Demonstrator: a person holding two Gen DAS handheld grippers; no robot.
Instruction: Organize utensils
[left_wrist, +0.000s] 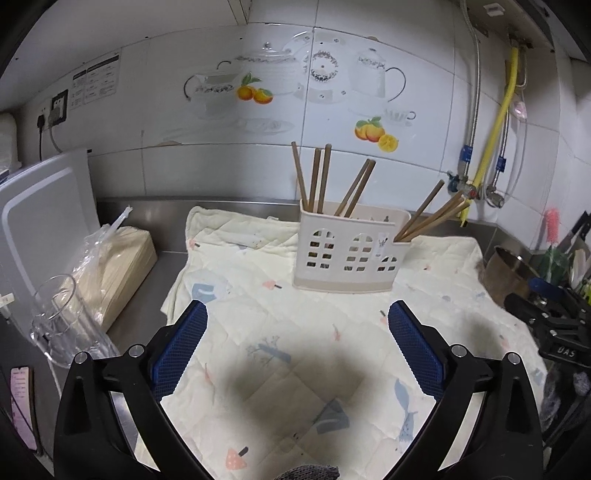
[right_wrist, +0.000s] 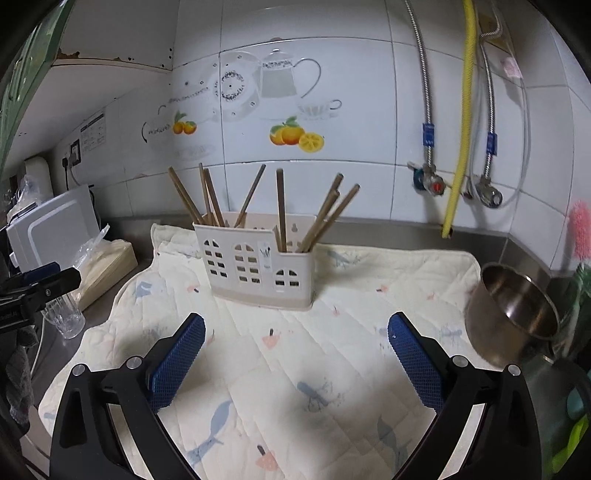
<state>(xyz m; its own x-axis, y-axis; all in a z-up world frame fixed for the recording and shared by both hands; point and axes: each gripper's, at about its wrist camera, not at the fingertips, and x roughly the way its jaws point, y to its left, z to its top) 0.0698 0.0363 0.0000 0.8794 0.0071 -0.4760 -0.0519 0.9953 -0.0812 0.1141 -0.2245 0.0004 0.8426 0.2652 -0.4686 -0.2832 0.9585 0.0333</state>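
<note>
Both grippers, left (left_wrist: 297, 317) and right (right_wrist: 295, 328), hover wide apart and empty above the cloth (right_wrist: 280, 373). Ahead, the caddy (right_wrist: 258, 267) stands upright on the cloth near the wall, chopsticks (right_wrist: 280, 206) leaning in its compartments.

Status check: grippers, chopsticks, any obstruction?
Left gripper open, empty. Right gripper open, empty. Chopsticks upright in holder on cloth. Nothing between.
</note>
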